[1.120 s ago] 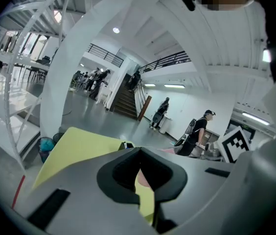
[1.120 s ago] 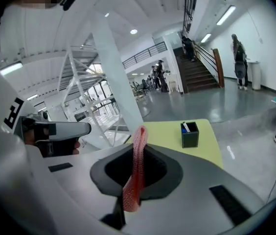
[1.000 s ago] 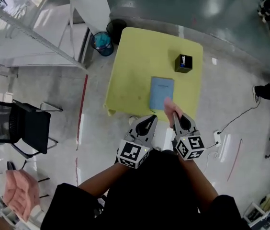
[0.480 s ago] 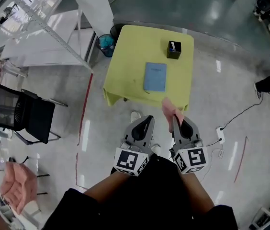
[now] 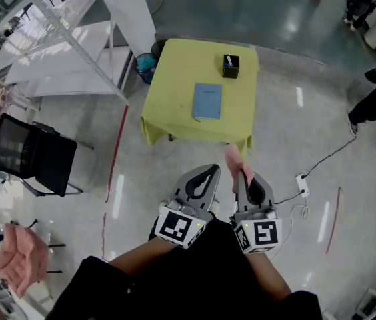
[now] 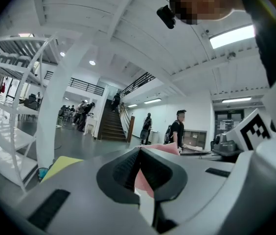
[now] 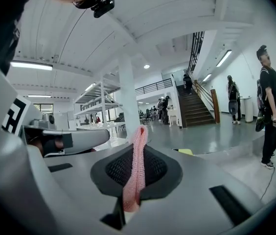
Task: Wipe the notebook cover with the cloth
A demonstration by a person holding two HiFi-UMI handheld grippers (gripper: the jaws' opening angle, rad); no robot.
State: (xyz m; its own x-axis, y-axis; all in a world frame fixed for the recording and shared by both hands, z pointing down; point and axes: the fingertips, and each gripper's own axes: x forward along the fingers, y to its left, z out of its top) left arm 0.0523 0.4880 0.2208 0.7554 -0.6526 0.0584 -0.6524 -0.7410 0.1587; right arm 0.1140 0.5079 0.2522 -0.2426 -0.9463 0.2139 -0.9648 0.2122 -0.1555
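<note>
The blue notebook (image 5: 207,101) lies flat on a small yellow table (image 5: 175,109), far ahead of both grippers. A black box (image 5: 231,66) stands near the table's far right corner. My right gripper (image 5: 242,173) (image 7: 138,148) is held close to my body, over the floor, shut on a pink cloth (image 5: 233,157) (image 7: 137,173) that sticks up between its jaws. Beside it my left gripper (image 5: 209,171) (image 6: 139,153) has its jaws shut with nothing in them. The pink cloth (image 6: 163,149) shows just behind its tips.
A black chair (image 5: 31,157) stands at the left, white shelving (image 5: 61,39) and a blue bin (image 5: 145,63) behind it. A power strip with a cable (image 5: 303,182) lies on the floor at the right. A person (image 5: 375,102) stands at the far right.
The table and notebook have shrunk and moved up in the head view, so I stand farther from them. Both grippers stay close to my body, the cloth still held.
</note>
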